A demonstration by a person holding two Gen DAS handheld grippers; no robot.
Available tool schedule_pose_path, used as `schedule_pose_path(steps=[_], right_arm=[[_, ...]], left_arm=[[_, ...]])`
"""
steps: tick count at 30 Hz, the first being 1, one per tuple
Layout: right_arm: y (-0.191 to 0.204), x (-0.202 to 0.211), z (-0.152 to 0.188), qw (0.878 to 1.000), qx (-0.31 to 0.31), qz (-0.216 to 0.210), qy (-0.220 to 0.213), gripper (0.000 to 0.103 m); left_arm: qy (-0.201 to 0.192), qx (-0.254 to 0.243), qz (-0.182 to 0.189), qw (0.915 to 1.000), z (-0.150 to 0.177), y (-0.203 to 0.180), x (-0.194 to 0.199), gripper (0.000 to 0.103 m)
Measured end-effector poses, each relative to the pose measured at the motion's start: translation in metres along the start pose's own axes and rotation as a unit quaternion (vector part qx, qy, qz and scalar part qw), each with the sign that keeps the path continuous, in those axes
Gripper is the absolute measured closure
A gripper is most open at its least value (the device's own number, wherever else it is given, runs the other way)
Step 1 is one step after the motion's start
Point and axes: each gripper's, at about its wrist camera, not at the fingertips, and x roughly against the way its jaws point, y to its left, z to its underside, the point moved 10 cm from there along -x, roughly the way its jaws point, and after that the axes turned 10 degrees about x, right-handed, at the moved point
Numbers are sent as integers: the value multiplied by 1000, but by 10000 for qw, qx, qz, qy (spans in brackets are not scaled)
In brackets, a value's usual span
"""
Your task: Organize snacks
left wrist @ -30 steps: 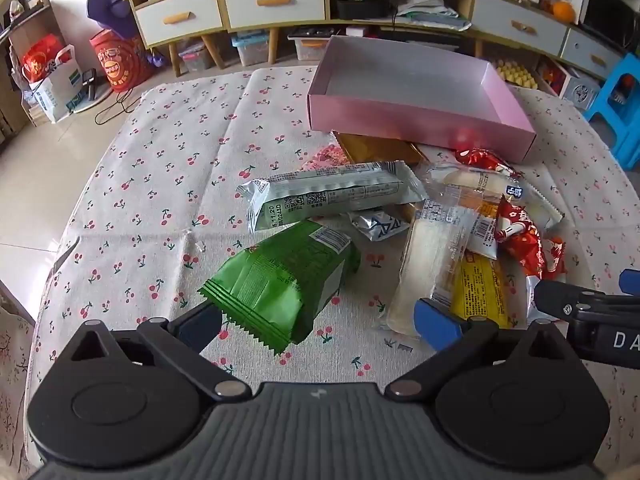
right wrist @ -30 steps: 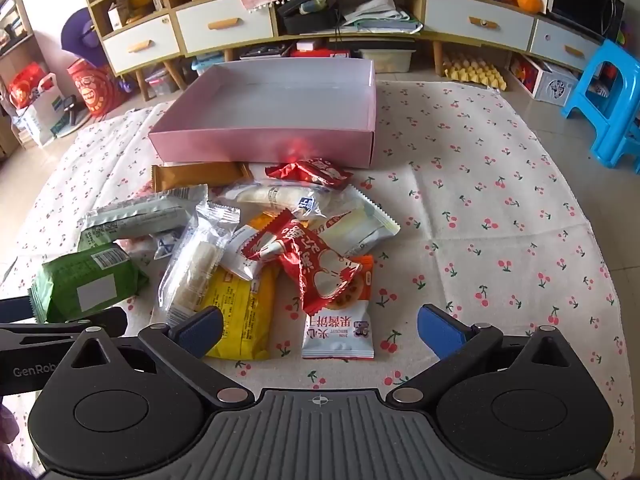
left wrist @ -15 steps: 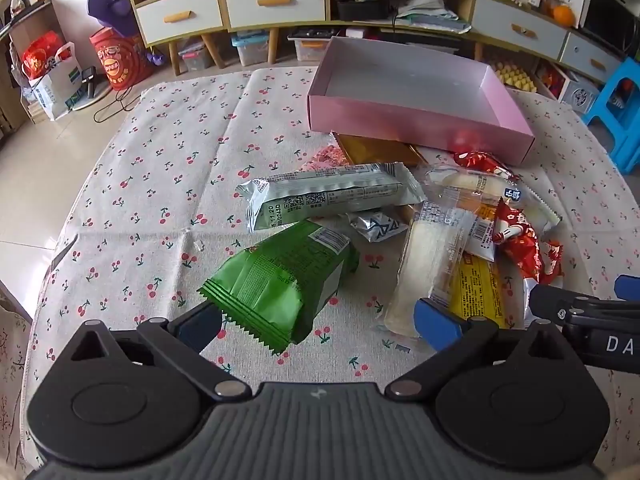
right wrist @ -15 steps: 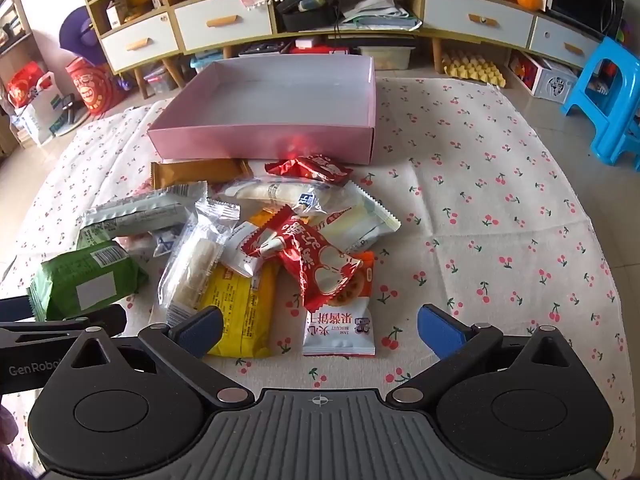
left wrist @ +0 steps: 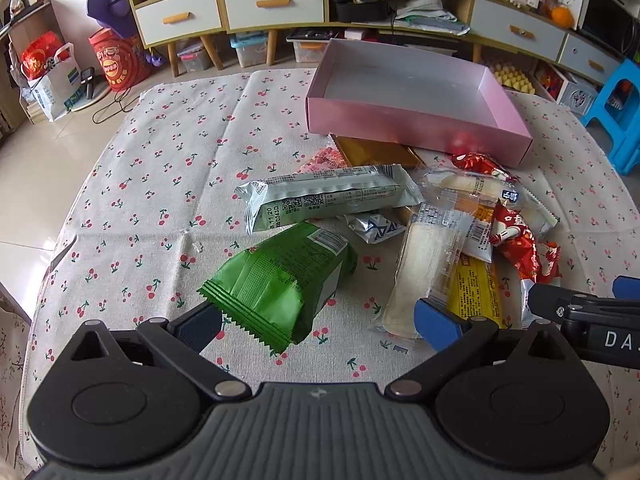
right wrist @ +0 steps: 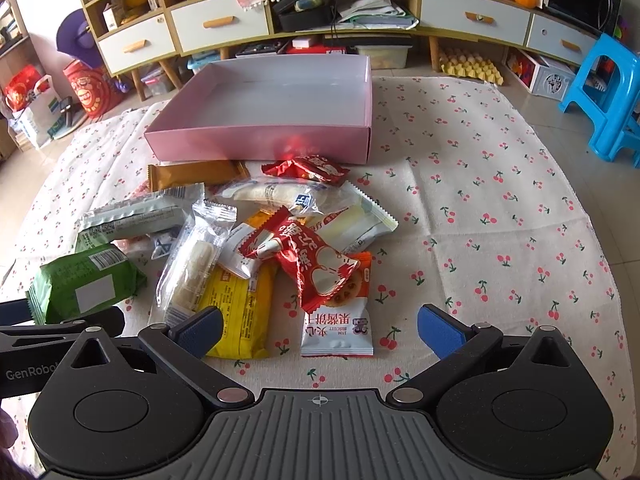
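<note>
Left wrist view: the left gripper (left wrist: 318,322) is spread wide, its two blue pads far apart and nothing clamped between them. The crimped end of the green packet (left wrist: 280,286) lies between the pads, close against the left pad, though contact cannot be judged. The packet rests on the cherry-print cloth (left wrist: 160,168), well short of the pink box (left wrist: 416,128), which sits open at the far side with nothing in it. Between the green packet and the box lies a silver-green bar (left wrist: 328,198), and a brown bar (left wrist: 376,152) lies right against the box's front wall. To the right of the green packet are a clear long packet (left wrist: 430,268) and a yellow packet (left wrist: 474,286); the left gripper's right pad sits over the near end of the clear one. In the right wrist view, the right gripper (right wrist: 320,330) is also wide open and holds nothing. Between its pads, on the cloth, lies a white and orange biscuit packet (right wrist: 338,328), partly covered by a red packet (right wrist: 308,258). Its left pad is over the near edge of the yellow packet. The heap of snacks lies in front of the box, all of it outside.
</note>
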Motion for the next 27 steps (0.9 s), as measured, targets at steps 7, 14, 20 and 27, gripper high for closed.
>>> schedule_pose_path(steps=[7, 14, 20, 27], right_arm=[[1, -1, 1, 10000, 12, -3, 25, 0], [1, -1, 1, 10000, 12, -2, 28, 0], [0, -1, 1, 10000, 9, -2, 27, 0], [1, -2, 2, 10000, 13, -4, 33, 0]], left_arm=[[1, 0, 0, 10000, 0, 0, 0, 0], [-3, 0, -2, 10000, 0, 0, 0, 0], [-4, 4, -1, 10000, 1, 0, 0, 0], [-6, 4, 0, 10000, 0, -1, 0, 0]])
